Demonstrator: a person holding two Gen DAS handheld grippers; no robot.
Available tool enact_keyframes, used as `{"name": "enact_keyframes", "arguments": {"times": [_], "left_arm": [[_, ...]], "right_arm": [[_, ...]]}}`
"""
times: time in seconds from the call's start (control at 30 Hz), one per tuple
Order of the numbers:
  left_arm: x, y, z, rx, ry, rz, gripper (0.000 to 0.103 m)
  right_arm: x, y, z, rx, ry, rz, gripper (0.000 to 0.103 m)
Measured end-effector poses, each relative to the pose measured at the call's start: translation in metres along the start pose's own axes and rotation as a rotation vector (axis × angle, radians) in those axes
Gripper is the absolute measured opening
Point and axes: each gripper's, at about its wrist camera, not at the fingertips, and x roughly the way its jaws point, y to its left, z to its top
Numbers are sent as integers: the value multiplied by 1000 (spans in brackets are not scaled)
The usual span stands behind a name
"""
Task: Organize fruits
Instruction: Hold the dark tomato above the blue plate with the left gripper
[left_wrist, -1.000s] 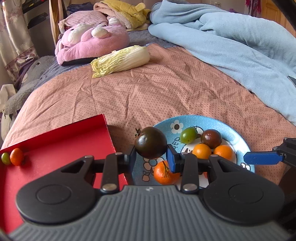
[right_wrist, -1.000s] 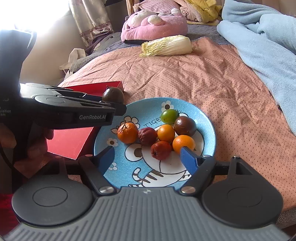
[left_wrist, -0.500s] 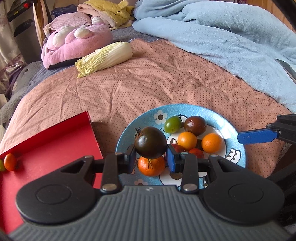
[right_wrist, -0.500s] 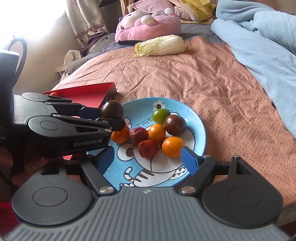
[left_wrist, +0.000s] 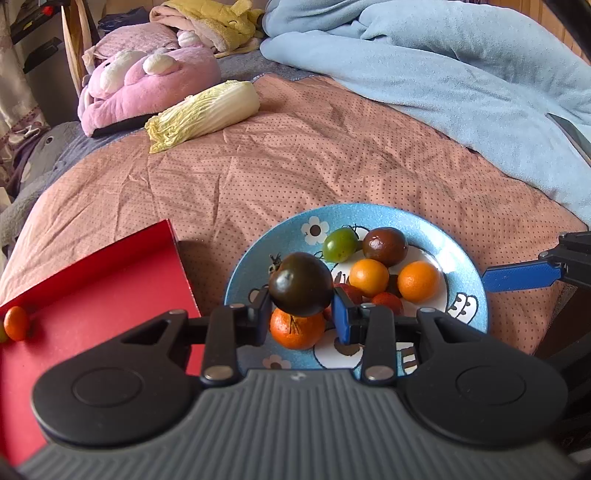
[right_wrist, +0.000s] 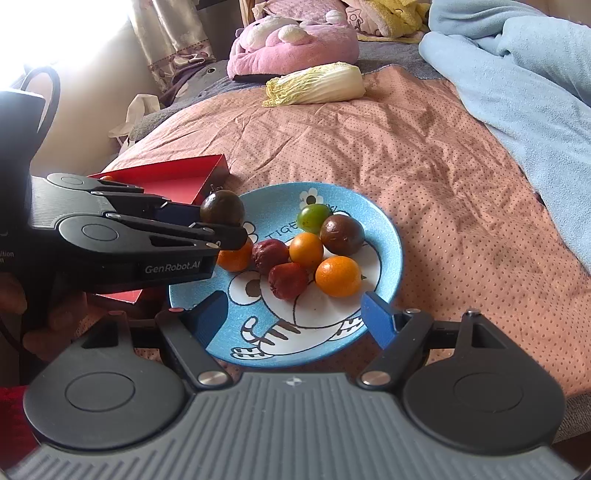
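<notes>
Here the left hand-held gripper (left_wrist: 301, 308) pinches a dark tomato (left_wrist: 300, 283) between its fingers, above the blue plate (left_wrist: 463, 258) on the bed; the right hand-held gripper (right_wrist: 295, 317) is spread, empty, over the plate's near rim.

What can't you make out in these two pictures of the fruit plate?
- Ribbed orange mandarin: mostly hidden in both views by the left gripper and its dark tomato.
- Red tray: cut off by the left view's edge; a green fruit there is barely visible.
- Plate lettering: partly covered by fruit.
</notes>
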Motion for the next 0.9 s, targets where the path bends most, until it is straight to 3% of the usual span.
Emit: {"name": "enact_keyframes", "arguments": {"times": [0.13, 0.2, 0.9], "left_arm": [[1, -2, -1, 10, 6, 6, 38], [1, -2, -1, 11, 6, 4, 38], [3, -5, -2, 27, 22, -15, 38]], "right_arm": [[-4, -4, -1, 12, 0, -3, 84], [-6, -6, -1, 17, -4, -6, 90], [-7, -6, -1, 24, -2, 2, 91]]}}
